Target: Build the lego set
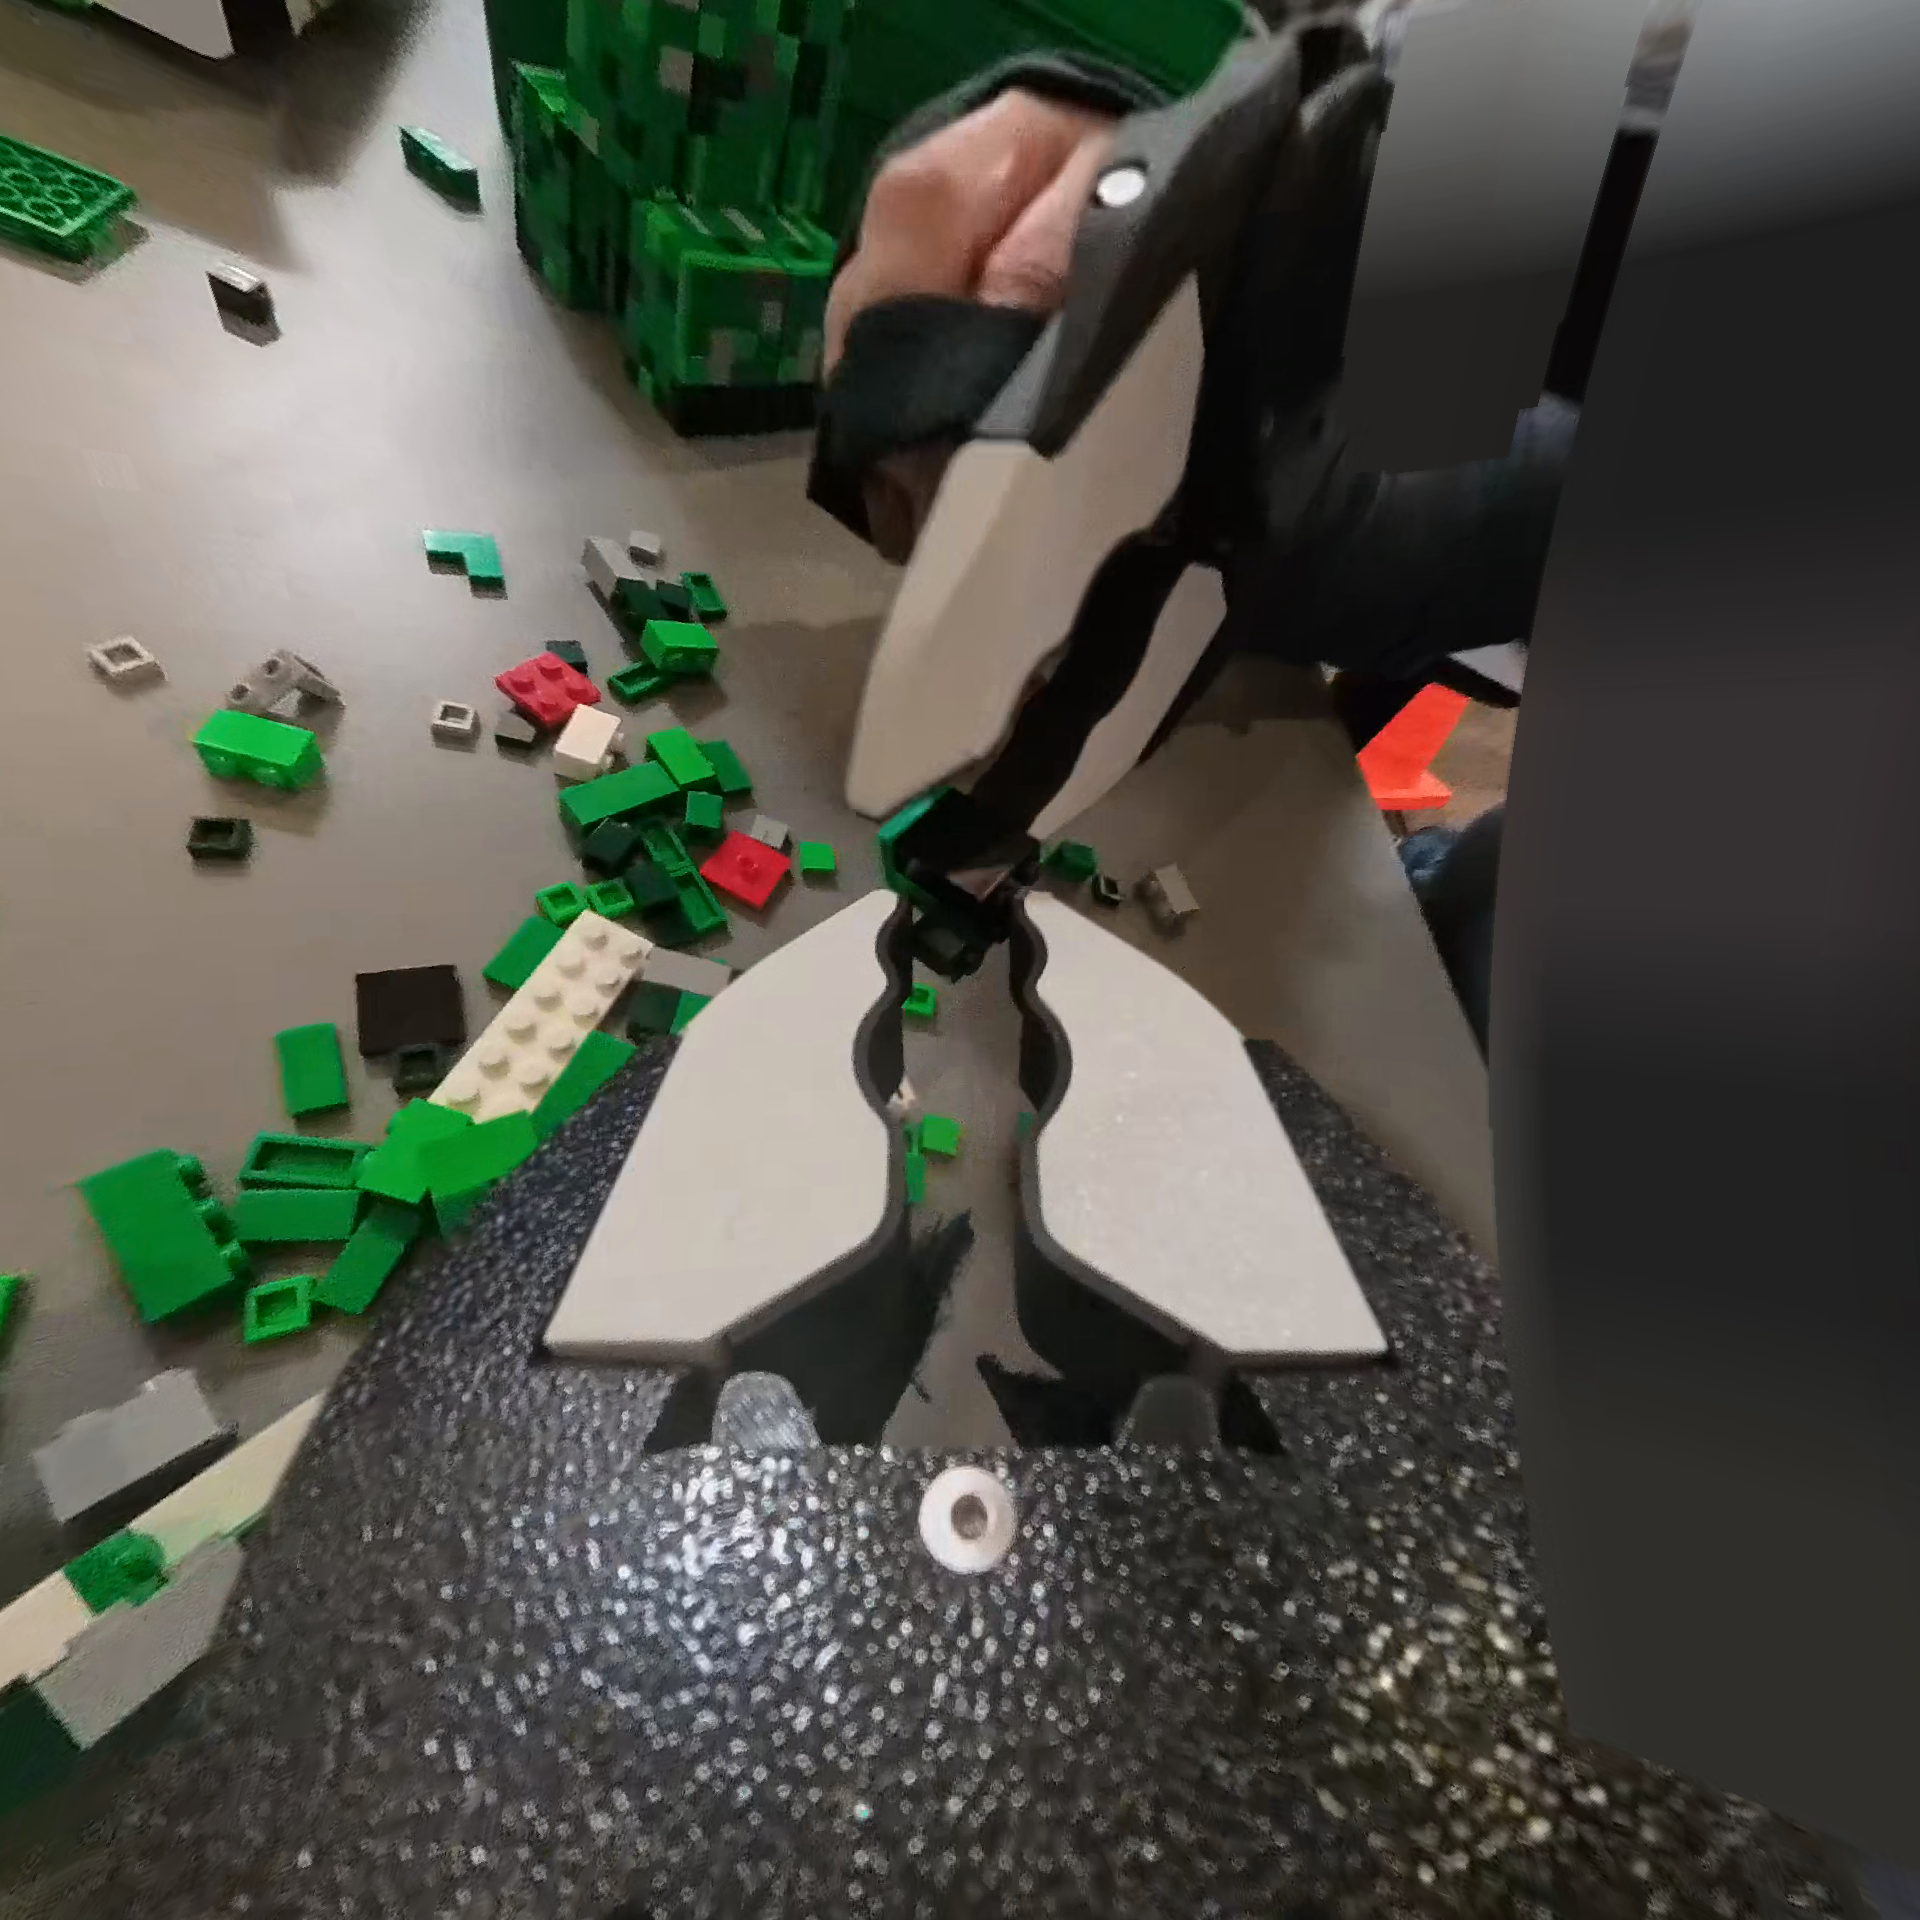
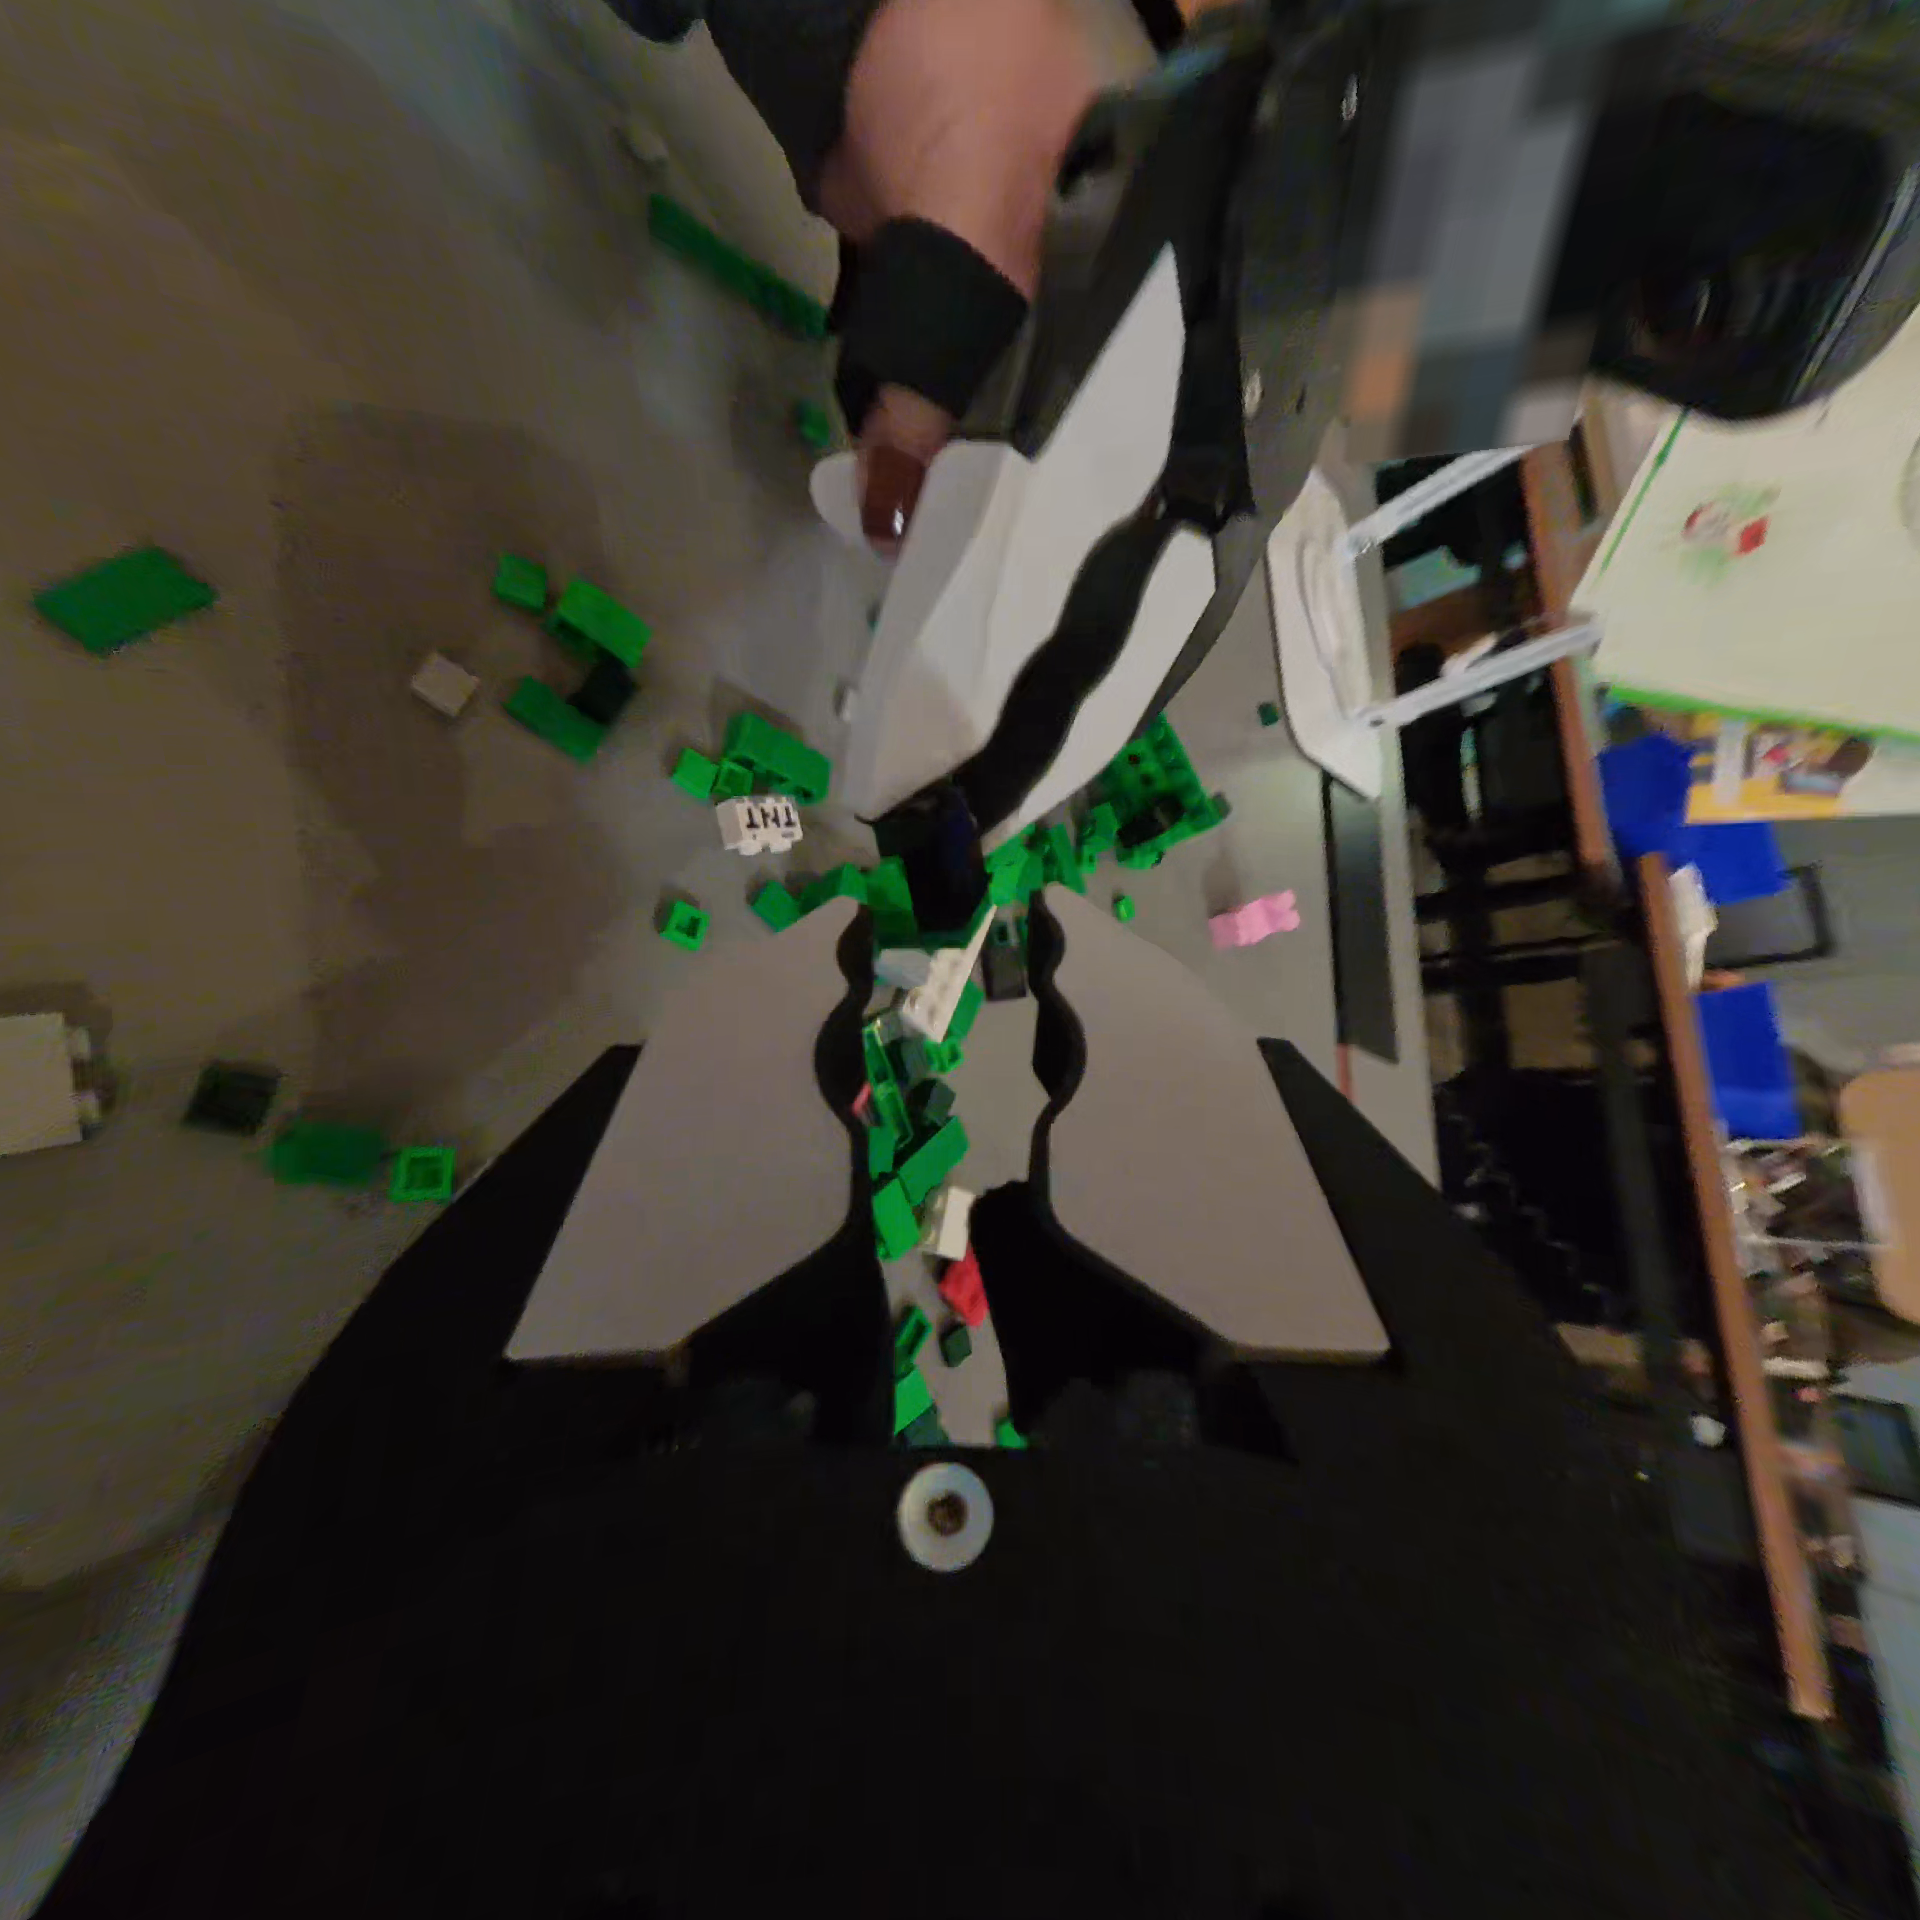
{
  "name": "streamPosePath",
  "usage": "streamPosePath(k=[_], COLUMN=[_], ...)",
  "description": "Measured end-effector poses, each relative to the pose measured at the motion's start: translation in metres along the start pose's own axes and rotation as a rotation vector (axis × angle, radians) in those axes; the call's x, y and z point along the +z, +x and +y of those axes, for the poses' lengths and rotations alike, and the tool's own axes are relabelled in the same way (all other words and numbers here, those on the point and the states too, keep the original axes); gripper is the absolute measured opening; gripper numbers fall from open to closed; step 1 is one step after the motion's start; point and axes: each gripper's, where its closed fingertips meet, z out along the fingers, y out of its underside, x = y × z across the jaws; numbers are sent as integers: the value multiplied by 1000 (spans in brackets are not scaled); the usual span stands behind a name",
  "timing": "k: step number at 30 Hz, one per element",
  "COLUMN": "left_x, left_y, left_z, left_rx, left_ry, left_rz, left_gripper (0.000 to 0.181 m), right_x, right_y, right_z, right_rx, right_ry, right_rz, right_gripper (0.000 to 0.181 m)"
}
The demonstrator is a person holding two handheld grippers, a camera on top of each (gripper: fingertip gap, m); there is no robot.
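Observation:
In the left wrist view, my left gripper (image 1: 961, 920) is shut on a small dark green and black lego assembly (image 1: 951, 935), held above the table. My right gripper (image 1: 961, 826) comes down from above, tip to tip with it, and pinches a bright green piece (image 1: 912, 826) on the assembly's upper end. In the right wrist view, my right gripper (image 2: 945, 925) meets the left gripper (image 2: 935, 810). The dark assembly (image 2: 940, 862) sits between their tips. A hand in a black strap holds each far gripper.
A tall green pixel-pattern lego model (image 1: 675, 208) stands at the back. Loose green, red, grey and white bricks (image 1: 644, 810) lie below the grippers, with a white studded plate (image 1: 551, 1018). A pink piece (image 2: 1252, 920) lies near the table's edge. Shelves (image 2: 1558, 1039) stand beyond it. Only a small space, under 4 cm, lies between the two pairs of fingers. The white studded plate (image 1: 551, 1018) is about 7 cm from both grippers' fingertips.

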Motion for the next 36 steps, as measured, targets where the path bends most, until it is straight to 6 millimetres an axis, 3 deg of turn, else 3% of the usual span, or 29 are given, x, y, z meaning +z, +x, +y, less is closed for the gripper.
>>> streamPosePath(k=[1, 5, 9, 13, 21, 26, 30, 33, 36], left_x=[-1, -5, -9, -11, -19, -25, -28, -28, -25], left_y=[0, -11, -22, -35, -37, -43, -60, -69, -65], left_z=[-1, -5, -13, -19, -35, -42, -27, -12, -12], left_rx=[-15, -16, 229, 409, 607, 649, 549, 416, 363], left_ry=[12, 54, 59, 15, 37, 21, -86, -122, -72], left_rz=[8, -56, -259, -461, -641, -771, -815, -770, -693], left_gripper=[17, 18, 21, 36, 10, 9, 8, 9, 11], right_x=[1, 5, 3, 0, 0, 1, 9, 10, 11], right_y=[-1, 7, 19, 30, 36, 45, 41, 39, 31], right_z=[-1, 5, 10, 16, 10, 14, 27, 36, 36], right_rx=[-29, -14, 165, 296, 409, 664, 813, 718, 504], right_ry=[2, -38, 2, 27, 102, 161, 138, 73, -9], right_rz=[8, 59, 77, 97, 102, 82, 42, 64, 78], right_gripper=[20, 18, 17, 18, 17, 17, 17, 17, 17])
